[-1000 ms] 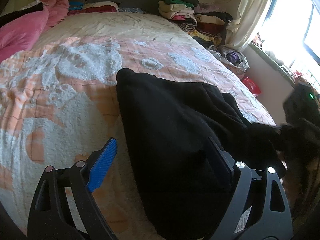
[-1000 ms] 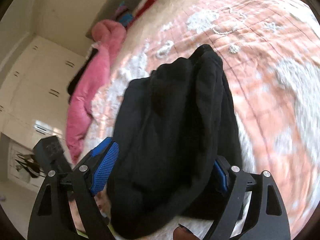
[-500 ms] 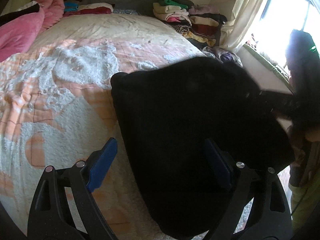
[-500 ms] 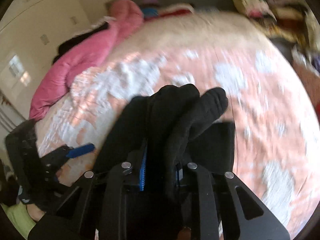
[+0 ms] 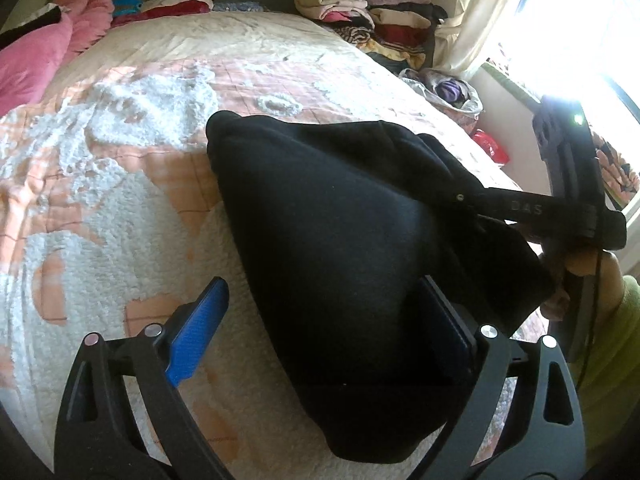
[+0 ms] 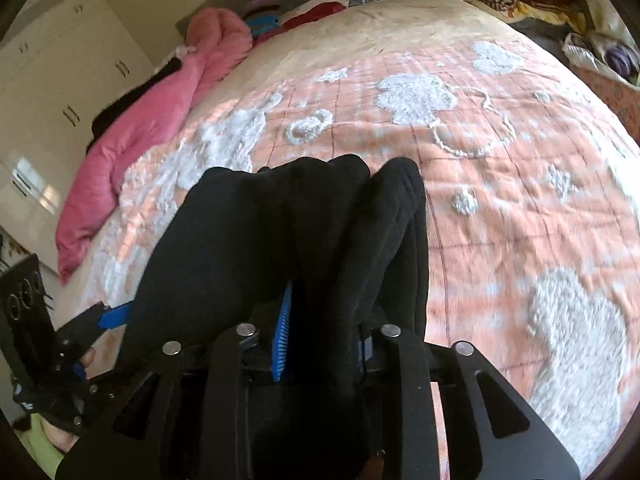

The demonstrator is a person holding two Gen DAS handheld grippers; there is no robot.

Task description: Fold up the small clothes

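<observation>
The right gripper [image 6: 320,344] pinches a bunched fold of the black garment [image 5: 340,240]; its jaws, after closing hard, have just been easing apart slightly, the cloth clamped between them. The left gripper [image 5: 320,328] has been widening and stands spread, its blue left pad [image 5: 198,330] clear of the fabric and its right pad against the garment's near edge. The garment lies on the peach-and-white bedspread [image 5: 120,184], with folded clothes [image 5: 360,12] stacked at the far right and a pink quilt [image 6: 160,120] on the far left
</observation>
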